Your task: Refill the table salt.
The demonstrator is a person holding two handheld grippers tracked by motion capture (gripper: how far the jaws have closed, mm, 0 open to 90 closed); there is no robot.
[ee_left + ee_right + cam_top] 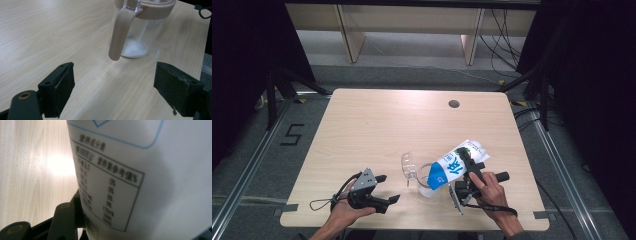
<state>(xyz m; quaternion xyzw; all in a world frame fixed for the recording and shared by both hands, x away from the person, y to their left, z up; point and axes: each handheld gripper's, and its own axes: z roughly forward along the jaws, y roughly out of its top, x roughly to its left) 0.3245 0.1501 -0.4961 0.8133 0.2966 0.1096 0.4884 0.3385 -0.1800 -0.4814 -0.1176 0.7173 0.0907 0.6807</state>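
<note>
Two grippers in play. Right gripper (468, 175) pinches white-and-blue bag (454, 165), tilted mouth-down over clear jug (140, 30) at table's (377, 125) front centre; pouring step in hand (white powder already on jug bottom). Next: hold tilt, keep mouth over rim. Left gripper (384, 192) rests level beside jug, jaws spread, empty.

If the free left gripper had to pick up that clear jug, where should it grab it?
Probably by the pinkish handle. It hangs down the side of the clear jug facing the left gripper, a slim strap standing off the wall, so the open jaws could come straight in level and close across it. The body looks too wide, and the white bag is tipped over its rim.
</note>
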